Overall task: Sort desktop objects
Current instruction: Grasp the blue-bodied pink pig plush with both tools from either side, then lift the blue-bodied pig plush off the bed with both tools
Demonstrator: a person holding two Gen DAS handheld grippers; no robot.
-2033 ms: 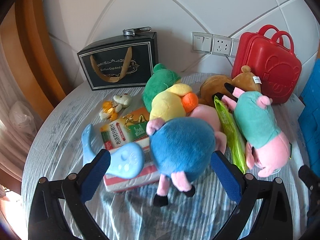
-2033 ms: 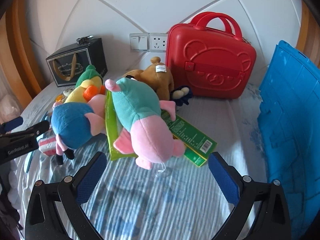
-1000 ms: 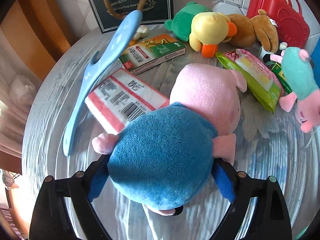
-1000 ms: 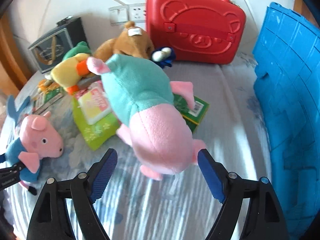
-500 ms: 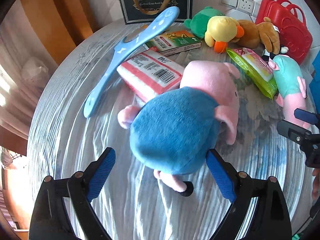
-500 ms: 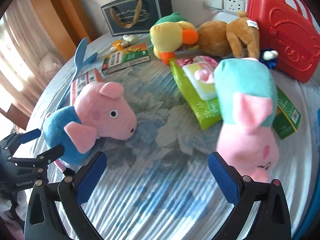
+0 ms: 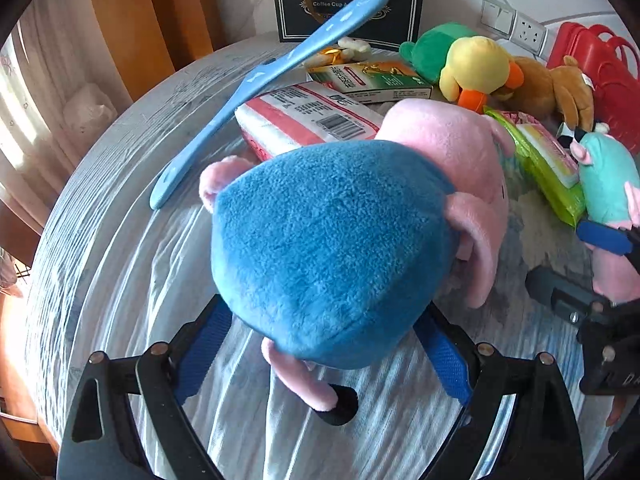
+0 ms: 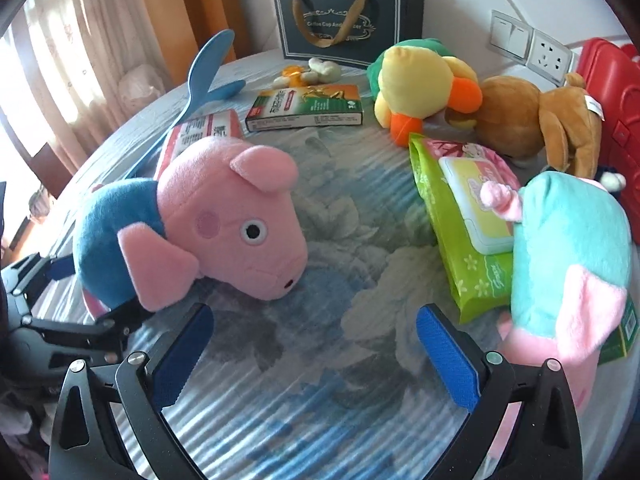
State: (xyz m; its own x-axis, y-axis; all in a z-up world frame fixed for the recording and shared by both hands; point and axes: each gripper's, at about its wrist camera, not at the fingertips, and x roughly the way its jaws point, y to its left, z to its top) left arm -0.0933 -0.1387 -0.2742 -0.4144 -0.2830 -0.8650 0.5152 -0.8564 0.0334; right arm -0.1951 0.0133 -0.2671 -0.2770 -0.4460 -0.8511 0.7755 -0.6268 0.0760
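Left gripper pinches blue pig plush; right gripper spread, empty

Left gripper has both blue pads against the blue body of the pig plush; its pink head points away from the claw and one black-footed leg hangs back between the fingers. Ahead-left of the claw, a light-blue hanger lies slanted over a red-and-white pack, with a green box and a black gift bag beyond. Ahead-right: duck plush, brown plush, green wipes pack, teal pig plush; right gripper at far right, one blue pad touching that teal pig, jaw state unclear.
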